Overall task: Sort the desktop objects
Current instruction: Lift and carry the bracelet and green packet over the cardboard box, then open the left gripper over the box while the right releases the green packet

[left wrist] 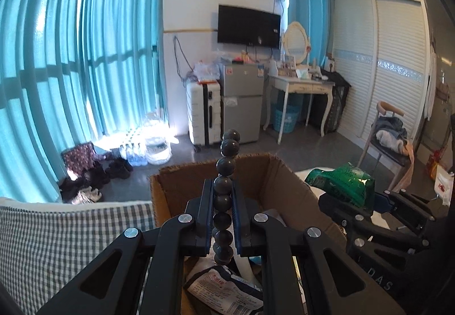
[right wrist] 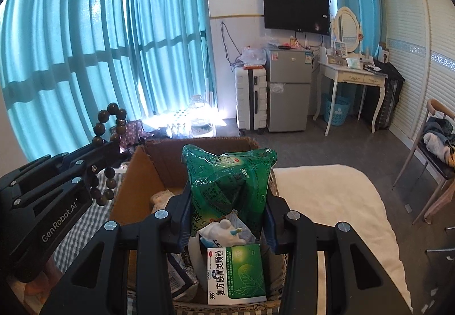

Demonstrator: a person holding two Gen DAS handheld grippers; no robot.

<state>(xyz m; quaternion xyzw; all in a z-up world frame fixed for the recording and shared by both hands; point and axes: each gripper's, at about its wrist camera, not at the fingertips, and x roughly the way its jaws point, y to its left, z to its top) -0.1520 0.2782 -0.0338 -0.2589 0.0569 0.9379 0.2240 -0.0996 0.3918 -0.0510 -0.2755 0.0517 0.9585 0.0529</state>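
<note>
Two grippers hang over our cardboard box (right wrist: 159, 161). Our left gripper (left wrist: 223, 201) is clenched on a string of dark beads (left wrist: 226, 164) — the loop stands upright between the pads, rising above the fingertips and dangling below them. Our right gripper (right wrist: 227, 201) squeezes a green foil packet (right wrist: 227, 172) at its waist — above a green medicine carton (right wrist: 237, 275) lying inside the box.

Left gripper (left wrist: 223, 192) clamped on dark bead bracelet (left wrist: 226, 170), beads standing upright above open cardboard box (left wrist: 284, 172). Right gripper (left wrist: 355, 198) at right, pinching green packet (left wrist: 339, 182) near box's right edge. Packets lie inside box.
</note>
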